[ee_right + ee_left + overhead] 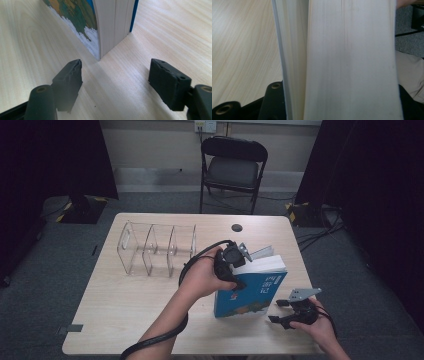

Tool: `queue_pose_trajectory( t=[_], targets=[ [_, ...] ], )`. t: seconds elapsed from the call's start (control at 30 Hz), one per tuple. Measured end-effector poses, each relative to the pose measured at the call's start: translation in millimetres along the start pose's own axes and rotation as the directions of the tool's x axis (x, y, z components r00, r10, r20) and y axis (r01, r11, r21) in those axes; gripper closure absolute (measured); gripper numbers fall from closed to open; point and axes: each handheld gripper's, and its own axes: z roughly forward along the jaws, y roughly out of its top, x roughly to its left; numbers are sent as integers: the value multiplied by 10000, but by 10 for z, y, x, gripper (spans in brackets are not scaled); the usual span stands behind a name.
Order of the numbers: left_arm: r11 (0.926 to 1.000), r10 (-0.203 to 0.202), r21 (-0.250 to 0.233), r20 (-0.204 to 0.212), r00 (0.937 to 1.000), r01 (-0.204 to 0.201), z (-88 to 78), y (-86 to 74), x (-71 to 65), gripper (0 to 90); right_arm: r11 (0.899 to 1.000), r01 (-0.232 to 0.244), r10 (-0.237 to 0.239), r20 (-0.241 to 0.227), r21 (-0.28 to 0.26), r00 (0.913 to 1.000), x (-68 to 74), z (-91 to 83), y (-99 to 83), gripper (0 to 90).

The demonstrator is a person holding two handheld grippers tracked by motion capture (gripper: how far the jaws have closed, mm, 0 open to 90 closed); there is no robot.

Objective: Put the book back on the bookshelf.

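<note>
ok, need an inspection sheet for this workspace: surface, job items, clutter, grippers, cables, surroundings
Surface: light wood table, bare around the work.
Job's things: blue book standing upright on the table; clear plastic rack behind it, compartments bare.
Clutter: small dark round thing near the far edge; cannot tell what it is.
Grippers: left gripper clamped on the book's pages at the top; right gripper open, low by the book's right corner, apart from it.
Cables: black cable trailing along the left forearm.
Surroundings: folding chair, dark curtains, grey floor.

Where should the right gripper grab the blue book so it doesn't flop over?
Probably the book's lower page edge, coming in level from the right gripper's side. It stands upright on the table, its top held by the left gripper, and that free bottom corner faces the open fingers.
</note>
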Motion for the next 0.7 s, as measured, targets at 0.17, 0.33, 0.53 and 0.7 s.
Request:
queue_pose_trajectory(
  t=[0.17,0.33,0.53,0.7],
  targets=[
    [10000,29,80,2,10000,-29,-1,3,-11,453,9978,23,-2,317,-656,9995,29,19,-79,244],
    [10000,-31,-52,-4,10000,31,-4,-8,-17,408,9974,366,-329,589,-622,9977,62,31,-88,237],
    [9996,108,256,-39,9999,-107,3,11,-38,414,9971,521,-480,733,-549,9962,83,38,-88,236],
    [9985,478,288,-220,9986,-471,24,57,-74,405,9970,536,-494,743,-554,9960,83,39,-88,237]
  ],
)
